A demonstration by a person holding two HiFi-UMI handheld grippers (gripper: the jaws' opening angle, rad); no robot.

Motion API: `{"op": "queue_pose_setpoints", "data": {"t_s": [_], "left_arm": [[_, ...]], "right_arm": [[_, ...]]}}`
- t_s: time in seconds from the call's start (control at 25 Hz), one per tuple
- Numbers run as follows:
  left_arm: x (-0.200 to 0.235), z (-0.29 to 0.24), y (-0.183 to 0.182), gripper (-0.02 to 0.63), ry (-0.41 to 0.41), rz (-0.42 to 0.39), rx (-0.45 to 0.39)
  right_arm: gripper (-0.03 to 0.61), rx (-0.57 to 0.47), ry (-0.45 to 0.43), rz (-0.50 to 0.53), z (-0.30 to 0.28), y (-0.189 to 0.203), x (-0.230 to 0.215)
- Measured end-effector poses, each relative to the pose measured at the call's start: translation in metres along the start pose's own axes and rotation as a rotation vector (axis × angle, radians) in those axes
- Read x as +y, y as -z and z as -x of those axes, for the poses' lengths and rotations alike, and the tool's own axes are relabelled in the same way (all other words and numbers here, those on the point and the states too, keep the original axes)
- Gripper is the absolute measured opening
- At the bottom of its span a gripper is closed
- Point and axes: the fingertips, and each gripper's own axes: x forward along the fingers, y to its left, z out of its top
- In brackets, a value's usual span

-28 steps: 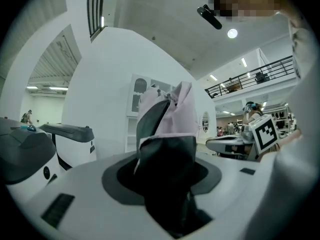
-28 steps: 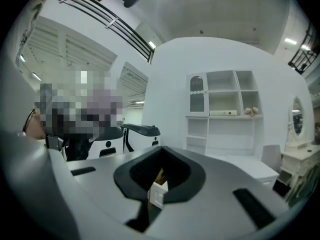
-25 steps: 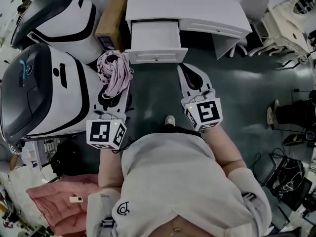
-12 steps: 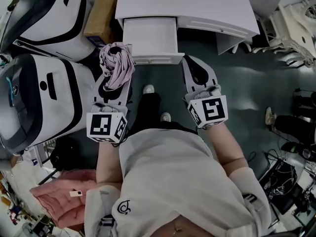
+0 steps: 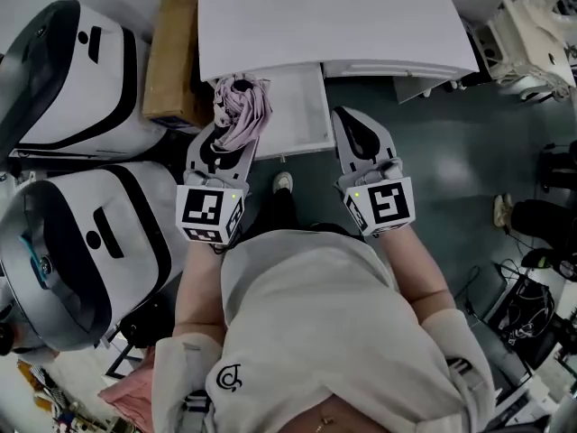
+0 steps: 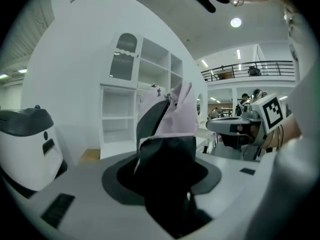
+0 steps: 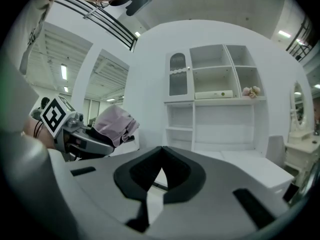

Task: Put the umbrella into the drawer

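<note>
Left gripper (image 5: 222, 148): jaws clamped on the folded pink umbrella (image 5: 242, 106), held partway apart by the bundle squeezed between the black pads. In the left gripper view, pink cloth and a dark fold sticking up out of the jaws, with nothing else gripped.

Umbrella up in the air, hanging over the left side of the open drawer (image 5: 302, 106). Impossible to tell from the head view whether touching the drawer's wall or floating just above it.

Drawer white, pulled out from under the white desk (image 5: 334, 25).

Right gripper (image 5: 352, 126): jaws closed tip to tip on nothing. Pointed at the drawer's right front corner, just beside it, level with the left gripper and apart from it.

Left of the desk, a brown box (image 5: 171, 57) on the floor (image 5: 451, 161). Further left, two large white-and-black machines (image 5: 81, 88), one behind the other.

Between the grippers, below the drawer front, one white shoe (image 5: 282, 183) on the dark floor.

In the right gripper view, white shelves (image 7: 215, 109) against the wall, and the umbrella at the left in the other gripper.
</note>
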Motion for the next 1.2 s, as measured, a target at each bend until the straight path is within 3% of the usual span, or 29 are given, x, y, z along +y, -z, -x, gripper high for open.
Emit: {"op": "queue_pose_setpoints", "data": {"t_s": [0.32,0.6,0.8,1.2], "left_arm": [[0.036,-0.111,0.065,0.207,0.185,-0.032,0.214],[0.023,-0.183,0.148,0.209,0.367,-0.046,0.435],[0.018,-0.214,0.204,0.210,0.434,-0.050,0.575],[0.003,-0.249,0.285,0.212,0.515,-0.054,0.776]], "right_arm": [[0.007,0.080,0.063,-0.044,-0.070,0.044,-0.028],[0.008,0.167,0.117,-0.103,-0.097,0.094,-0.055],[0.006,0.215,0.160,-0.144,-0.104,0.131,-0.075],[0.008,0.292,0.207,-0.185,-0.108,0.184,-0.103]]}}
